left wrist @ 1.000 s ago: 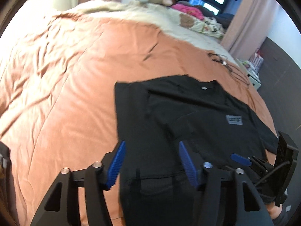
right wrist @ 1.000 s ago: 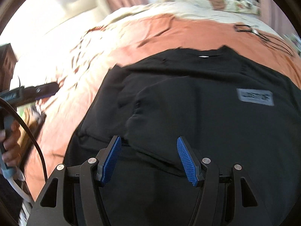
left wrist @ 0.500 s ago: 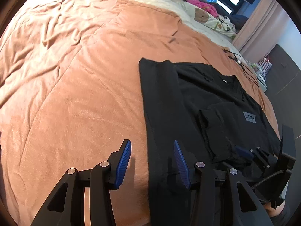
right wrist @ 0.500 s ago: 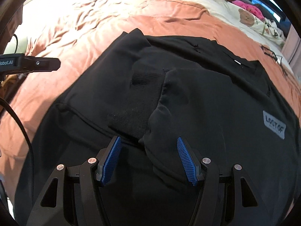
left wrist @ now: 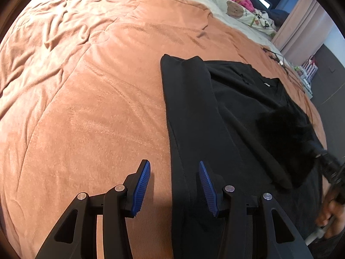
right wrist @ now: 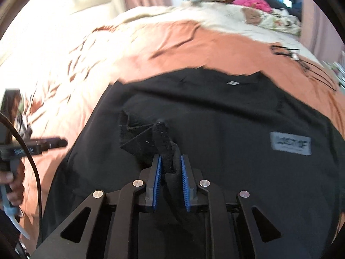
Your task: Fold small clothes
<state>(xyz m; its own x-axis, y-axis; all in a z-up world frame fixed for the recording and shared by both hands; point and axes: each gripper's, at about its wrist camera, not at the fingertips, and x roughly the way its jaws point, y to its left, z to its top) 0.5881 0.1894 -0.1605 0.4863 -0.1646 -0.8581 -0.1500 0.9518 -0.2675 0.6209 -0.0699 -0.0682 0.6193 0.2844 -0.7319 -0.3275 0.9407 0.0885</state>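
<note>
Left wrist view: orange blanket point(left wrist: 86, 108) fills the left half. Left gripper point(left wrist: 174, 185) hangs low over it, jaws about half open, nothing gripped; the folded left edge of the black shirt point(left wrist: 194, 112) runs between the blue pads without touching them. Shirt lies flat on the bed, right of centre. A hand point(left wrist: 327, 215) shows at the far right edge, blurred.

Right wrist view: a hand point(right wrist: 10, 185) on the other tool's handle at far left. Centre, right gripper point(right wrist: 170, 172) jaws closing, a bunched sleeve cuff point(right wrist: 160, 138) pinched between the pads. Grey label point(right wrist: 290, 143) on the shirt's chest, right.
</note>
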